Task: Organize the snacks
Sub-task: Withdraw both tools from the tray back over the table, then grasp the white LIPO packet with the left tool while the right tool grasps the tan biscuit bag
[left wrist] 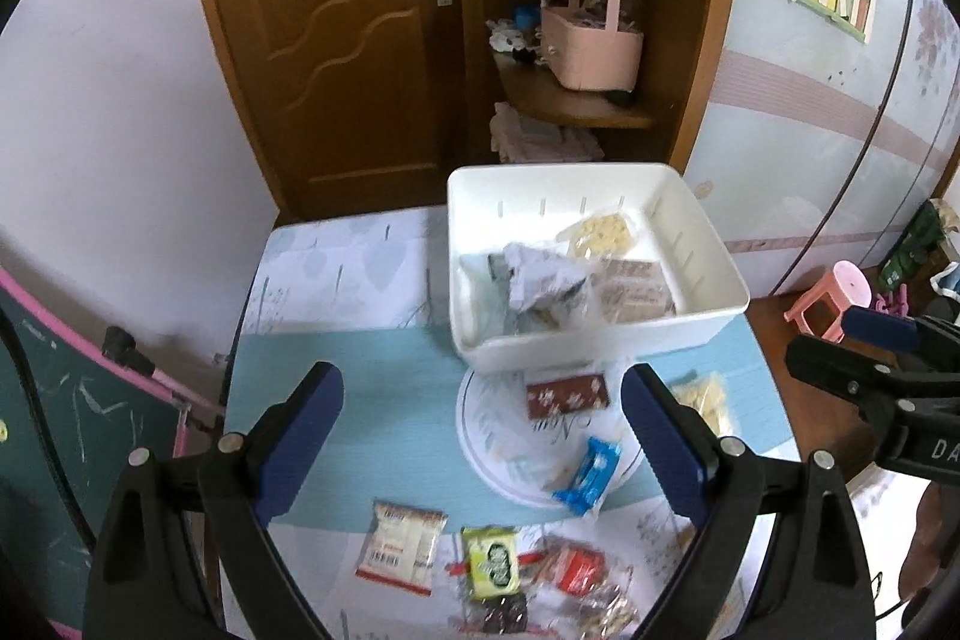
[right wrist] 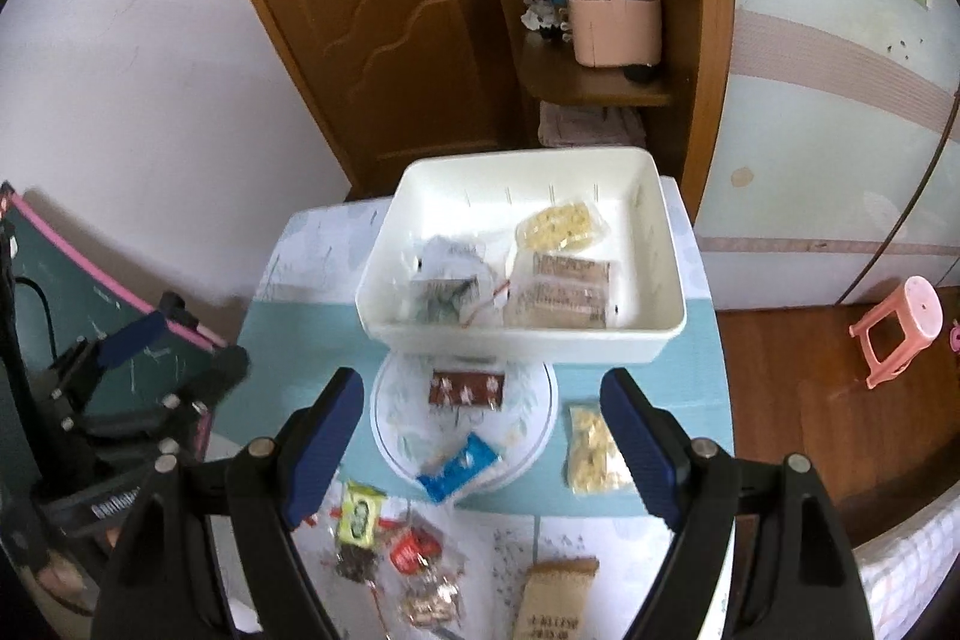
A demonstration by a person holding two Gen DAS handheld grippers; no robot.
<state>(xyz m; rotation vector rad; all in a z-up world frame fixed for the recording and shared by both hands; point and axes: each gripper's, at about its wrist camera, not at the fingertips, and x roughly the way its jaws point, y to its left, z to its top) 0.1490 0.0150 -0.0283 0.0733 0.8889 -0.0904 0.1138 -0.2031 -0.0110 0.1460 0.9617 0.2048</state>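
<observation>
A white bin stands at the far side of the table and holds several snack packets. In front of it lie a brown bar and a blue packet on a round white mat. A green packet, a red packet, a white-and-orange packet, a yellow puffed-snack bag and a brown packet lie nearer. My left gripper and right gripper hover above the table, both open with nothing between their fingers.
The table has a light blue patterned cloth. Behind it are a brown door and a wooden shelf with a pink basket. A chalkboard stands at the left. A pink stool is on the wooden floor at the right.
</observation>
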